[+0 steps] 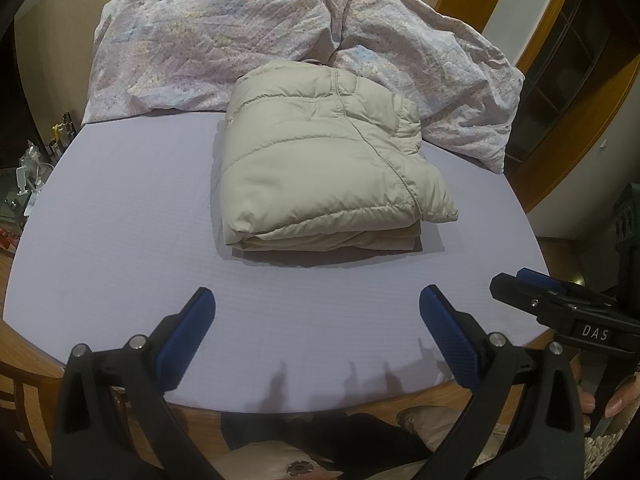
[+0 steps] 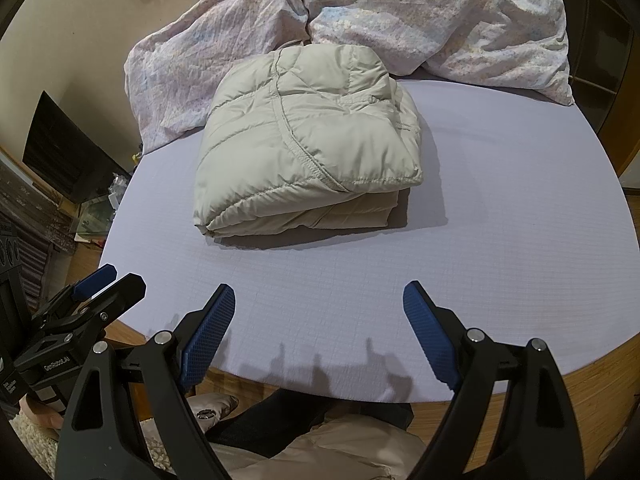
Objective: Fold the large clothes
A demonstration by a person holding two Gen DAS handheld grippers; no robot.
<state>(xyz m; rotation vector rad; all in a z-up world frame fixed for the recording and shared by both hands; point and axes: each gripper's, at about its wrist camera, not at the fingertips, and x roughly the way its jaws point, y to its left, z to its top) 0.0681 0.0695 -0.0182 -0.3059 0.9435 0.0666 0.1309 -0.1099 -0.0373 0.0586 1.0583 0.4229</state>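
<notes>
A beige padded jacket (image 1: 324, 160) lies folded into a thick square bundle on the lilac bed sheet (image 1: 120, 208). It also shows in the right wrist view (image 2: 308, 148), on the same sheet (image 2: 500, 208). My left gripper (image 1: 316, 300) is open and empty, held over the near edge of the bed, well short of the jacket. My right gripper (image 2: 318, 296) is open and empty too, beside the left one, also short of the jacket. The right gripper shows at the right edge of the left wrist view (image 1: 520, 278); the left gripper shows at the left edge of the right wrist view (image 2: 108, 276).
A crumpled floral quilt (image 1: 224, 36) lies along the far side of the bed, touching the jacket's far edge; it also shows in the right wrist view (image 2: 400, 8). A wooden bed frame (image 1: 32, 364) rims the mattress. A cluttered side table (image 1: 36, 168) stands at the left.
</notes>
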